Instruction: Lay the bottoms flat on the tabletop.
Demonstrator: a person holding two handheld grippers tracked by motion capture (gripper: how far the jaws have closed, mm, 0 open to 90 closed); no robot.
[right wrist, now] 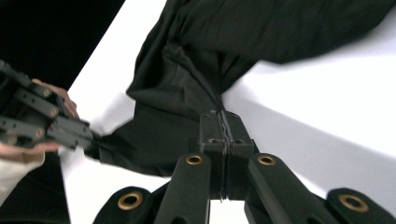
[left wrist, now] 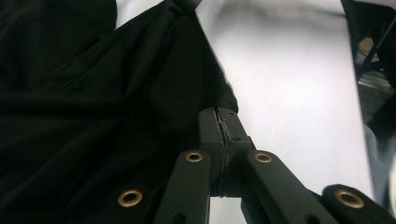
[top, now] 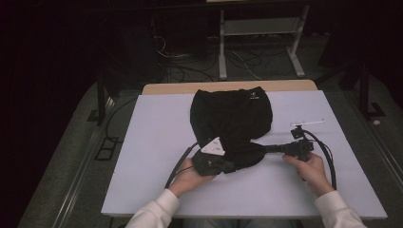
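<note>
A black garment (top: 233,116) lies bunched on the white table top (top: 152,142), with a small white logo near its far edge. My left gripper (top: 232,166), held in the left hand, is shut on the garment's near edge, and the cloth (left wrist: 116,93) is pinched at its closed tips (left wrist: 226,122). My right gripper (top: 266,148) comes in from the right and is shut on a fold of the cloth (right wrist: 187,88) at its own tips (right wrist: 225,122). The stretch of cloth between the two grips is pulled taut. The left gripper (right wrist: 88,136) and its hand also appear at the left of the right gripper view.
A thin white strip (top: 308,122) lies on the table to the right of the garment. A wooden edge (top: 166,88) shows behind the white top. Beyond it stand a metal frame (top: 259,28) and loose cables (top: 190,66) on the floor. Cables trail from both grippers.
</note>
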